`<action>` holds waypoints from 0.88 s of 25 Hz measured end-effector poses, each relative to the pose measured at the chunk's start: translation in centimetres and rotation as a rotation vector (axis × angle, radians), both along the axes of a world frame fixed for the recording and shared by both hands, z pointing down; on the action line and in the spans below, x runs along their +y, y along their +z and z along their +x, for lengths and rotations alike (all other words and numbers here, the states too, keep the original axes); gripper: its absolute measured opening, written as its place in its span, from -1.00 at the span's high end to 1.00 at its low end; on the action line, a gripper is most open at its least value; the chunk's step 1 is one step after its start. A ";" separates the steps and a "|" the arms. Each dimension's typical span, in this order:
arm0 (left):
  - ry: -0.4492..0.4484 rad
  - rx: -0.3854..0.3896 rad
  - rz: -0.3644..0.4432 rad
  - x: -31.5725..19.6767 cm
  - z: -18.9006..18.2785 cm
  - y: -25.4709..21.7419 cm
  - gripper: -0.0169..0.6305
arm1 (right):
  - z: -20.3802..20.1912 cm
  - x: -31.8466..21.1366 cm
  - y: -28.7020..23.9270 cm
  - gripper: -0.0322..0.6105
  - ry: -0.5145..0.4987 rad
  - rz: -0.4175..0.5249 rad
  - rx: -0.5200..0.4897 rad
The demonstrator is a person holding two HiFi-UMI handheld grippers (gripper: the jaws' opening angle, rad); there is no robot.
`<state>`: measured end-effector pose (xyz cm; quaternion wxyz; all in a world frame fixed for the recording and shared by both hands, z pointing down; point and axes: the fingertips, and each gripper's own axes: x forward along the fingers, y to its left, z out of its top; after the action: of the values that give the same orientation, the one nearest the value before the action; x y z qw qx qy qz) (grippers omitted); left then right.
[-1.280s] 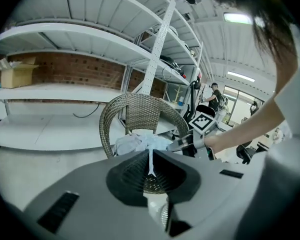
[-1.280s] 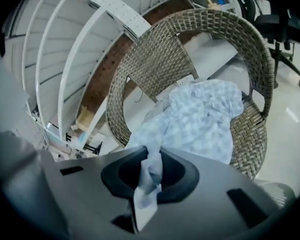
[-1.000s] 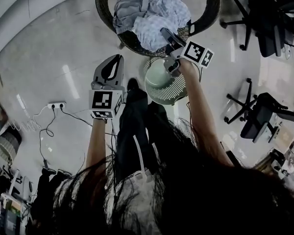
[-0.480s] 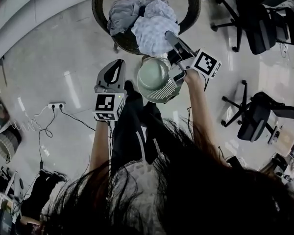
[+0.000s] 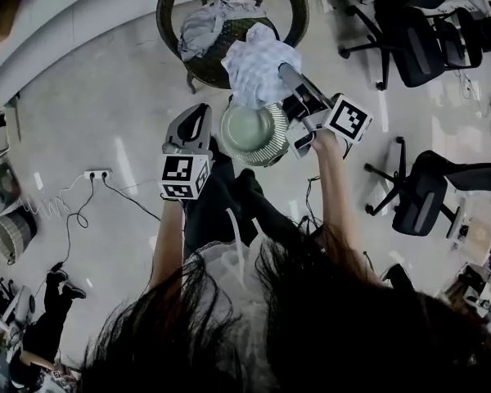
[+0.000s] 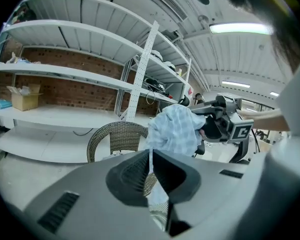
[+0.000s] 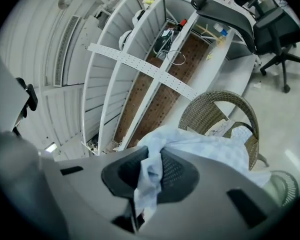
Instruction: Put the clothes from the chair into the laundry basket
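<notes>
Garment (image 5: 258, 68), pinched in the right gripper (image 7: 149, 173), hangs only partly over the laundry basket (image 5: 227, 137); released now, it may drop outside. Left gripper (image 5: 200, 111) is pressed together, empty.

I am holding both forearms stretched out ahead of me, my left gripper (image 5: 198, 111) pointing forward with its jaws pressed together, while my right gripper (image 5: 288, 74), reaching a little further out, is clamping its jaws on a fold of pale checked cloth (image 5: 258, 68).
</notes>
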<state>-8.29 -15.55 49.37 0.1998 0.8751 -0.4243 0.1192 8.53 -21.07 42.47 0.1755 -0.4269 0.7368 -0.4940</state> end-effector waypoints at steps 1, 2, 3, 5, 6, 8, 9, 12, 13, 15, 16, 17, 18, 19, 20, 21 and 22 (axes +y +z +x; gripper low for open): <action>0.007 -0.003 0.007 0.7 0.3 -0.6 0.88 | 0.2 0.8 -0.7 0.72 -0.004 0.008 0.005; 0.013 -0.007 0.015 1.5 0.5 -1.3 0.88 | 0.4 1.6 -1.4 0.72 -0.006 0.015 0.007; 0.020 -0.012 0.022 2.2 0.8 -1.8 0.88 | 0.7 2.4 -2.0 0.72 -0.006 0.021 0.006; 0.027 -0.018 0.033 3.5 1.2 -2.9 0.88 | 1.1 4.0 -3.2 0.72 -0.005 0.034 0.000; 0.028 -0.019 0.037 4.2 1.4 -3.3 0.88 | 1.2 4.8 -3.7 0.72 -0.003 0.040 -0.002; 0.028 -0.016 0.044 5.5 1.7 -4.2 0.88 | 1.7 6.5 -4.8 0.73 0.003 0.051 -0.002; 0.028 -0.014 0.047 6.1 1.9 -4.5 0.88 | 1.9 7.4 -5.3 0.73 0.007 0.056 -0.002; 0.034 -0.012 0.055 7.7 2.6 -5.4 0.88 | 2.7 9.9 -6.6 0.72 0.016 0.071 -0.004; 0.038 -0.012 0.057 8.2 2.9 -5.6 0.88 | 3.0 10.8 -6.9 0.72 0.018 0.076 -0.002; 0.045 -0.012 0.060 9.2 3.5 -5.9 0.88 | 3.7 12.3 -7.4 0.73 0.021 0.084 0.002; 0.049 -0.012 0.061 9.7 3.7 -6.0 0.88 | 4.0 13.1 -7.5 0.72 0.024 0.085 0.003; 0.052 -0.014 0.062 10.1 4.0 -6.0 0.88 | 4.3 13.8 -7.6 0.73 0.028 0.086 0.004; 0.056 -0.015 0.064 10.5 4.3 -6.1 0.88 | 4.6 14.5 -7.6 0.72 0.032 0.085 0.007; 0.060 -0.017 0.065 10.9 4.6 -6.1 0.88 | 5.0 15.2 -7.6 0.73 0.035 0.084 0.010; 0.063 -0.018 0.066 11.2 4.9 -6.1 0.88 | 5.3 16.0 -7.5 0.72 0.039 0.082 0.014; 0.067 -0.018 0.067 11.6 5.2 -6.1 0.88 | 5.6 16.7 -7.5 0.72 0.041 0.080 0.018; 0.072 -0.017 0.067 11.9 5.5 -6.1 0.88 | 6.0 17.4 -7.3 0.72 0.043 0.076 0.023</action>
<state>-2.74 -3.68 43.29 0.1623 0.8950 -0.3980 0.1195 14.48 -3.72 35.17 0.1937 -0.4413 0.7476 -0.4569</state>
